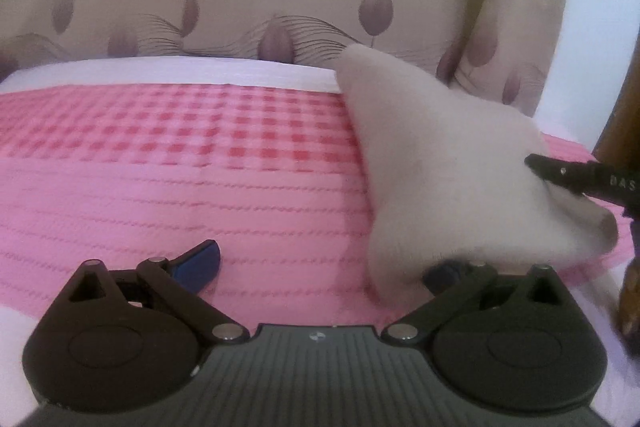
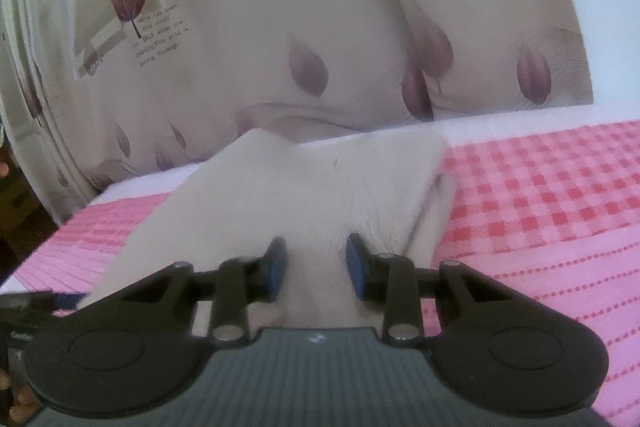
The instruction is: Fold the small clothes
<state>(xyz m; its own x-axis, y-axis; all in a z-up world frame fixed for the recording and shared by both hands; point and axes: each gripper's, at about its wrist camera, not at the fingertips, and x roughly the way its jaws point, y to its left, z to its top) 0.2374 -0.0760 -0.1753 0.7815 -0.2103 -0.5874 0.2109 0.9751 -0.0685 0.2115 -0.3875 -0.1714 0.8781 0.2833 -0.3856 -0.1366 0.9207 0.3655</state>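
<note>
A small cream garment (image 1: pixel 440 155) lies on the pink bedcover (image 1: pixel 160 195), to the right in the left wrist view, with one corner raised toward the back. My left gripper (image 1: pixel 324 259) is wide open. Its left blue pad is over bare cover and its right finger is tucked under the garment's near edge. One of my right gripper's fingers (image 1: pixel 568 177) rests on the garment's right side. In the right wrist view the cream garment (image 2: pixel 304 187) spreads ahead. My right gripper (image 2: pixel 316 255) is over it, its blue pads (image 2: pixel 276 267) apart, not pressing on the cloth between them.
The pink bedcover (image 2: pixel 560 227) has a red check band and a white sheet strip (image 1: pixel 180 71) at its far edge. Leaf-printed cushions (image 2: pixel 320 27) rise behind the bed. A brown wooden post (image 1: pixel 624 115) stands at the right edge.
</note>
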